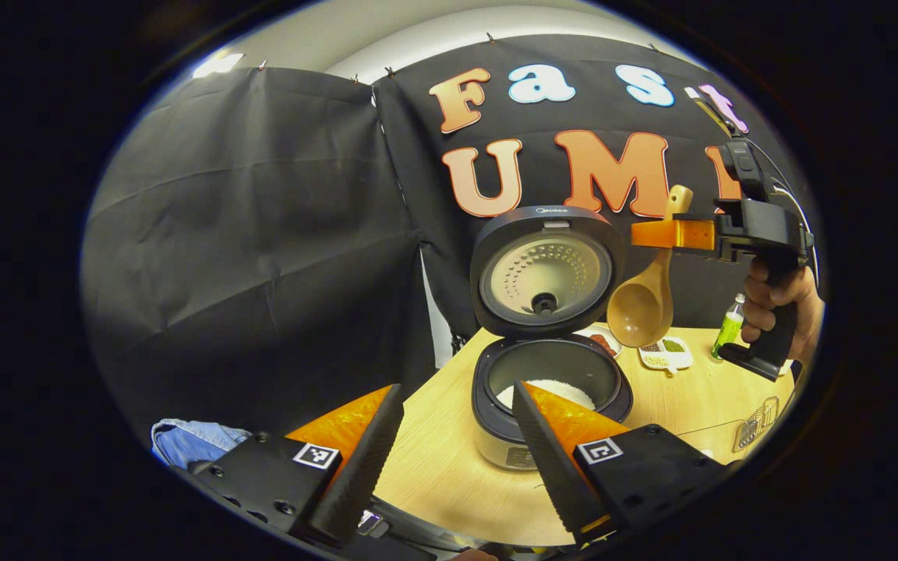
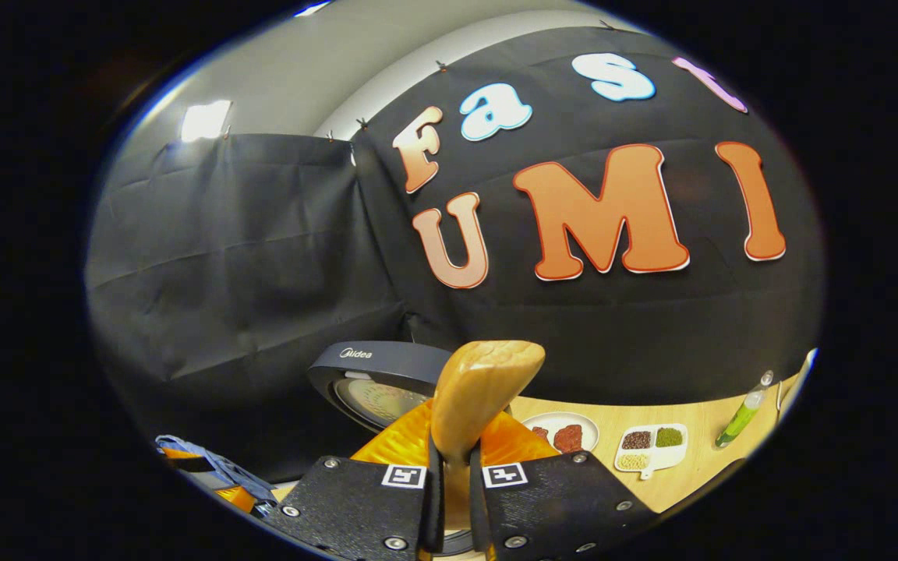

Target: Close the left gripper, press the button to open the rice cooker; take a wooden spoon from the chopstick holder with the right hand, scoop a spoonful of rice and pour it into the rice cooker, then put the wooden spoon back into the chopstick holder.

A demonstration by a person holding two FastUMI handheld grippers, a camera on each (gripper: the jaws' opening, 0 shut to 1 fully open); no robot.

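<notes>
rice cooker: the rice cooker (image 1: 550, 389) stands on the wooden worktop (image 1: 449, 467) with its lid (image 1: 546, 269) swung up and back; white rice shows in the inner pot. in the right gripper view the lid (image 2: 379, 374) sits low and just left of the claw.
left claw: the left claw (image 1: 457, 444) hangs open and empty, its 2 fingers spread either side of the cooker's mouth, above the worktop's near part.
right claw: the right claw (image 1: 671, 234) is clamped on the handle of the wooden spoon (image 1: 644, 304), held in a hand (image 1: 780, 300) up and to the right of the lid. in its own view the right claw (image 2: 449, 483) has both fingers pinching the spoon (image 2: 480, 397), whose handle end rises between them.
spoon axis: close to vertical, handle end up, bowl down; the bowl hangs level with the raised lid, above and right of the pot, and looks empty.
key relation: the pot lies below and left of the spoon bowl; the right claw is the nearer to any rice supply.
other things: a round dish (image 2: 562, 432) and a divided dish (image 2: 652, 448) of grains, plus a small green bottle (image 2: 741, 417), sit behind on the worktop.
chopstick holder: a wire rack (image 1: 757, 425) at the worktop's right edge may be it; i cannot tell.
stage: lid already open, spoon in hand; judging by the empty bowl, either a scoop or the return to the holder is due.
</notes>
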